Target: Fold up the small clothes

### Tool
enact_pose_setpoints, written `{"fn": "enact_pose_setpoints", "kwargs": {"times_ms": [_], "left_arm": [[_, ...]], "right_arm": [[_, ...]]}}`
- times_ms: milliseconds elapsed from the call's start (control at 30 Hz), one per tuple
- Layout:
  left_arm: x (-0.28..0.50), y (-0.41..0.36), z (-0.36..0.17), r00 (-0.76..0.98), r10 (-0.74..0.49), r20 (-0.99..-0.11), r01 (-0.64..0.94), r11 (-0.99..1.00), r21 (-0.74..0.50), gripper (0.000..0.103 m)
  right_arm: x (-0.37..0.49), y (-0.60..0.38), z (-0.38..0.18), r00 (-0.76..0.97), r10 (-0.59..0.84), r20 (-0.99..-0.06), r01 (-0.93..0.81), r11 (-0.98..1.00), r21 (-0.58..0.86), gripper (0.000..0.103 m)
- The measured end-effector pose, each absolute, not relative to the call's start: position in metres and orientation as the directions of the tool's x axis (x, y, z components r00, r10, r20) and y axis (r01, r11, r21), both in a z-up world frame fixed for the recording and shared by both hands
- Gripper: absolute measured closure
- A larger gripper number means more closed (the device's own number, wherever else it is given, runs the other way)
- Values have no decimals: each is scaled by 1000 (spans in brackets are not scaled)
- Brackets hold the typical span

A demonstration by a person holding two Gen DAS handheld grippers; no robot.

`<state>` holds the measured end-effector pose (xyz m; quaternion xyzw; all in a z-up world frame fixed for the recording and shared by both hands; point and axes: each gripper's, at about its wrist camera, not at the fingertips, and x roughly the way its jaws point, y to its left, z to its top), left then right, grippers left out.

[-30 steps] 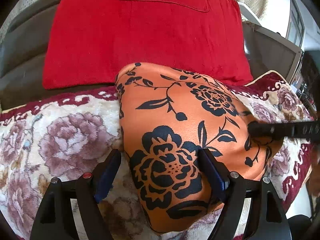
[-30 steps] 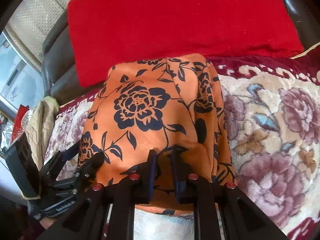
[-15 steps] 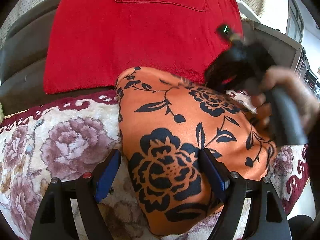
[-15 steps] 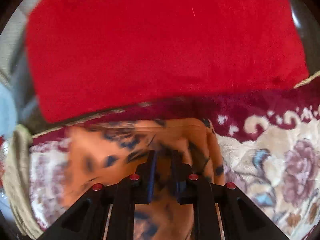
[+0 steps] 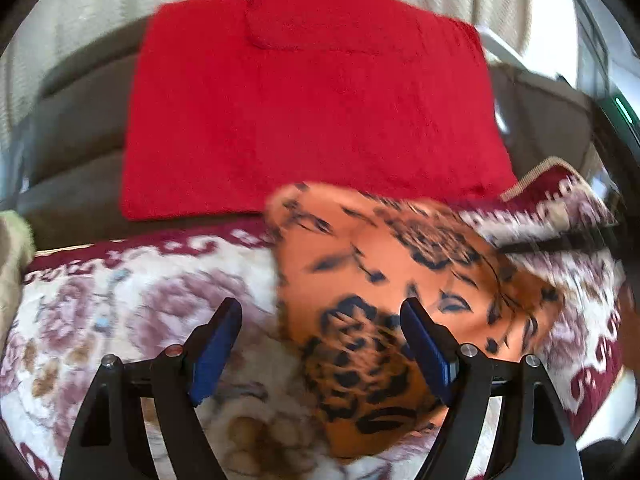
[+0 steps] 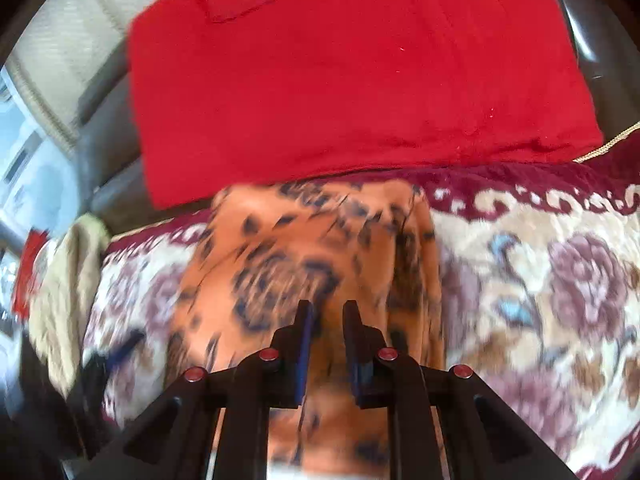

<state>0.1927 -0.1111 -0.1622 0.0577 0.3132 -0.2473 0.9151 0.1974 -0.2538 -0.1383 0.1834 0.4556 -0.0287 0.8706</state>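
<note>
1. The right gripper is nearest the work: its jaws stand nearly together with a narrow gap, over the near end of the orange floral garment. The blur hides whether cloth is pinched between them, so I cannot tell; confirm the hold before pulling.
2. The left gripper stands spread wide, one jaw over the floral blanket, the other over the garment's left part, holding nothing. Bring it down on that left edge to pin it flat.
3. The garment lies on the blanket, already a narrow folded shape, its far end close to the red cushion. The likely step is smoothing or one more fold; move slowly, since the slippery-looking fabric could slide apart.
4. Keep the fold clear of the cushion behind.
</note>
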Motion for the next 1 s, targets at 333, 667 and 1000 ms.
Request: {"fn": "enact_pose_setpoints", "kwargs": {"times_ms": [333,667,1000], "left_arm": [[201,-118,-194,652,-281,-705,463,883,75,17],[202,-119,-200,631,-289,-720,488,870,78,17],[203,-118,-201,631,-291,-720,490,868,79,17]], "right_arm": [[157,-245,-183,546,141,-826,243,917,317,84],[154,-245,-194,539,87,-838,269,925,270,84],[154,-240,-189,506,56,-861,281,933,225,84]]}}
